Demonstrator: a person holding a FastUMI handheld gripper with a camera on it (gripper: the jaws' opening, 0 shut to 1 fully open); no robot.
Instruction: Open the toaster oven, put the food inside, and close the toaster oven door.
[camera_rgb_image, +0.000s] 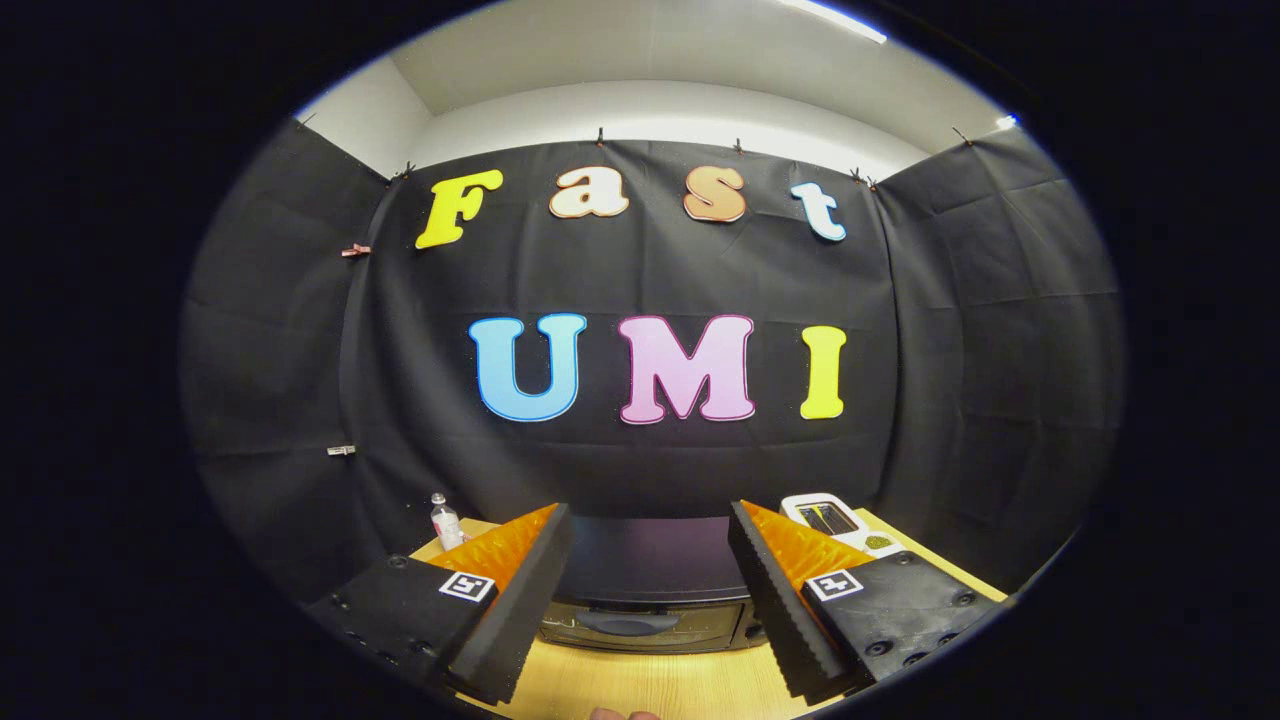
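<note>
The gripper (650, 545) was held spread wide and empty, the black, dark-glass-doored toaster oven (645, 590) framed between its 2 fingers on the light wooden table (650, 685), door shut, so its handle (628, 623) could be missed from that height.

Table (650, 685): light wood top w/ visible grain; you see bare surface near you, its far corners reaching twd the cloth on both sides.
Bottle (445, 522): small clear plastic, upright, pale cap, label w/ red on it; stands on table's far left corner, near the cloth.
White tray (835, 520): white rim, dark inset w/ yellowish bits; contents too small for you to tell; far right of table.
Small dish (878, 543): pale, holding sth dark green; just beside white tray, nearer you.
Booth wall (650, 270): black cloth, creased, clipped along top edge; white room wall above.
</note>
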